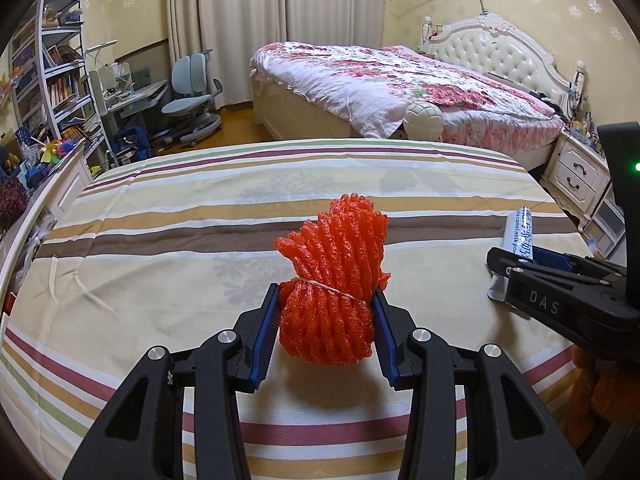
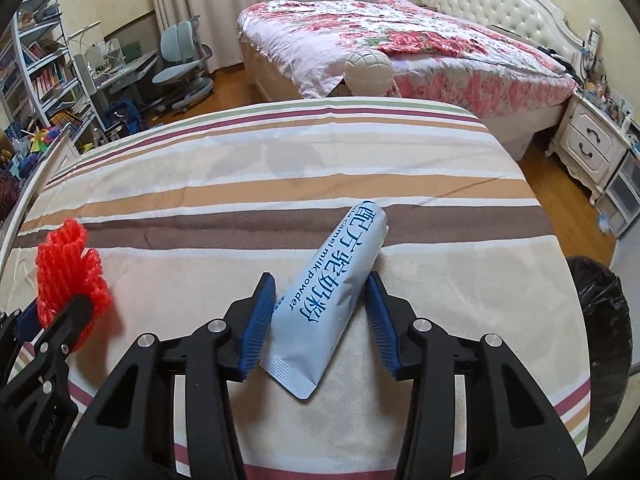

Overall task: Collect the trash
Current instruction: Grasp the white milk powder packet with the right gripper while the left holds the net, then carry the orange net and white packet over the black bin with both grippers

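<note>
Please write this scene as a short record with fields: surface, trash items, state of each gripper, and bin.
surface: striped bedsheet
trash 1: red foam net, bundled with string
trash 2: pale blue milk powder sachet, lying flat
left hand-held gripper: pads against the foam net on both sides
right hand-held gripper: open around the sachet
bin: black trash bag, right of the bed

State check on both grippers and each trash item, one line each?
left gripper: jaws closed against both sides of the foam net, gripping it.
red foam net: bundled, tied with a string, upright on the striped bedsheet.
right gripper: jaws around the sachet; a gap shows on the right side, grip uncertain.
milk powder sachet: lying flat, crumpled, between the jaws.
black trash bag: at the bed's right edge, opening not visible.
</note>
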### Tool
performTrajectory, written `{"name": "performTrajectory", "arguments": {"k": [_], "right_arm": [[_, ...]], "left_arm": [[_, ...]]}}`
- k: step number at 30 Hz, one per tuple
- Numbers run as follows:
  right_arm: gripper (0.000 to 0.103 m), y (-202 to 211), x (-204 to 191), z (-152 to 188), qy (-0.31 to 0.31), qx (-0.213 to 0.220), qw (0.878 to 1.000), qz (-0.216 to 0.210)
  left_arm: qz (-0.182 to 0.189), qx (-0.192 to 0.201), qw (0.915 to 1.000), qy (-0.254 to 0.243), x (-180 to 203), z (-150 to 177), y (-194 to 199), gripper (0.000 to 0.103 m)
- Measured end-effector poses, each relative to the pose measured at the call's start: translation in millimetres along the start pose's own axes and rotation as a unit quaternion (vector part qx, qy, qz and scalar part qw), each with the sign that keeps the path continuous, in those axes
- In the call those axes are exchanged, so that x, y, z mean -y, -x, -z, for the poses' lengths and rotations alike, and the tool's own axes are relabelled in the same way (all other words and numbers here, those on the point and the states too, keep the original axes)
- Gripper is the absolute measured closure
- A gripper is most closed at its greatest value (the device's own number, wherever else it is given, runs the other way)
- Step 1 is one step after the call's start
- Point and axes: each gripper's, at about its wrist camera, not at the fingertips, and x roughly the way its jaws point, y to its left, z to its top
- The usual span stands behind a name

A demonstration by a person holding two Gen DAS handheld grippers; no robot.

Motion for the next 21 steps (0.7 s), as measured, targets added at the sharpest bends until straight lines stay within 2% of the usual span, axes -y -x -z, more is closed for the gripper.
{"name": "performTrajectory", "arguments": {"k": [10,21], "right_arm": [[0.069,22,31,19,-0.01,0.012,1.0,-0.009],[0.07,56,85,38,-0.035,0.035,0.999,0.007]], "left_arm": [[0.021,0.008,0.9998,-0.003,25,7,15,0.06],[0.059,0.015,0.9978,-0.026,81,13,29,0.06]]}}
